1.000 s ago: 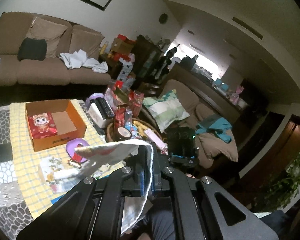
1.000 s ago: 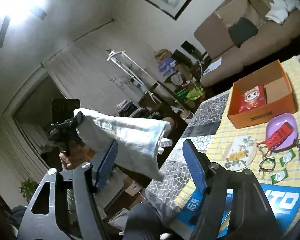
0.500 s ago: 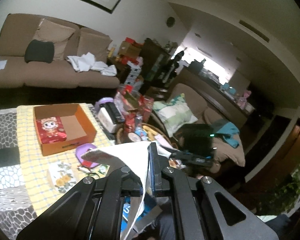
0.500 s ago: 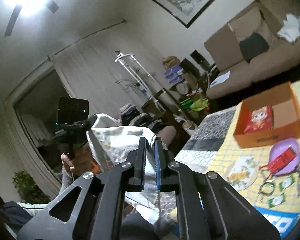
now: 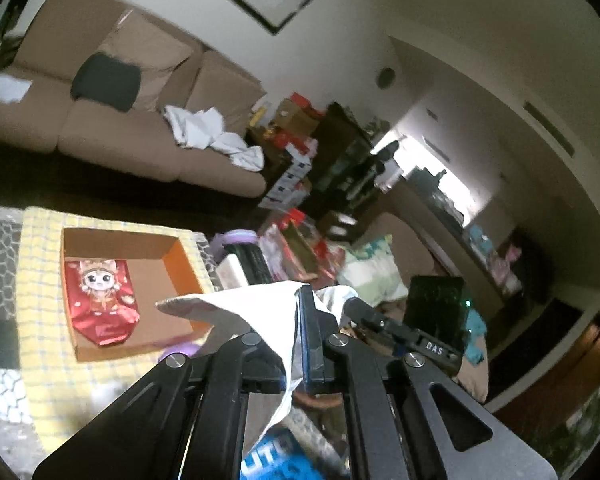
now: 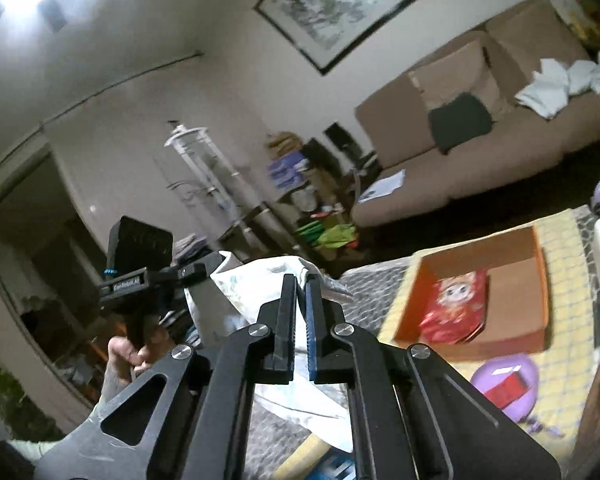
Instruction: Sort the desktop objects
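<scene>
Both grippers hold one white printed cloth in the air in front of the table. My left gripper point(image 5: 300, 300) is shut on the cloth point(image 5: 252, 308), which drapes down between its arms. My right gripper point(image 6: 300, 284) is shut on the same cloth point(image 6: 260, 280). Each gripper shows in the other's view, the right one in the left wrist view point(image 5: 384, 324) and the left one in the right wrist view point(image 6: 156, 276). An orange cardboard box point(image 5: 180, 264) on the yellow checked tablecloth point(image 5: 40, 280) holds a red cartoon packet point(image 5: 100, 300); the box also shows in the right wrist view point(image 6: 536, 280).
A purple dish point(image 6: 512, 380) with a red item lies in front of the box. A blue magazine point(image 5: 272, 456) lies at the table's near edge. Clutter of packets and a basket point(image 5: 296, 252) stands at the table's right. A brown sofa point(image 5: 120, 136) is behind.
My right gripper closed on the cloth a second ago and stays shut. Both grippers have lifted and tilted, and the cloth is drawn between them.
</scene>
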Demonstrator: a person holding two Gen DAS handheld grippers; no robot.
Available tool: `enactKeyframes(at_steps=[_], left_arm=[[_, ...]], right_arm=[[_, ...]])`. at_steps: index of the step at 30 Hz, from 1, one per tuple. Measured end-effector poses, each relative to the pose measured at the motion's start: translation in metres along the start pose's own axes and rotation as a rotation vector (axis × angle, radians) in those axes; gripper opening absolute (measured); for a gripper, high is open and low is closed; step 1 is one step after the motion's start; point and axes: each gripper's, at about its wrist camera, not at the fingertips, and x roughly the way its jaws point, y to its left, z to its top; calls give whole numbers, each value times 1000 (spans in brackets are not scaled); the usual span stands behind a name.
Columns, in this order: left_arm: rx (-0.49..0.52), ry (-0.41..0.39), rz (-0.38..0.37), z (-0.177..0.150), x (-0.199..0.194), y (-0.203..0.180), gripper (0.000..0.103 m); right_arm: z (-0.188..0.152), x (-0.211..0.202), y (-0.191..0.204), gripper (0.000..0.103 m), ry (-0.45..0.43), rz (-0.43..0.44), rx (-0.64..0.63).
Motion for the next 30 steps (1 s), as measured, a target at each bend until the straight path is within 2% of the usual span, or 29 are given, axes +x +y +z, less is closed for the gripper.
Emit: enactKeyframes(at_steps=[4, 8, 14, 16, 21, 26, 30], left_arm=[[-52, 18, 18, 12, 59, 55, 2], [-126, 47, 38, 9, 104, 113, 2], [-225, 69, 84, -8, 144, 190, 2], [-243, 63, 100, -12, 150, 206, 2], [-374, 3, 113, -20, 163, 256, 2], [-397, 17, 150, -15, 181, 282, 2], [-349, 48, 128, -9, 182, 276, 2]], right_arm=[[14, 45, -59, 5, 25, -29, 55], [12, 90, -124, 5, 57, -52, 128], [-7, 141, -196, 5, 107, -85, 189], [-9, 154, -210, 5, 112, -90, 205], [-3, 195, -235, 5, 144, -128, 218], [-1, 222, -256, 5, 136, -160, 261], [-8, 219, -253, 5, 117, -146, 262]])
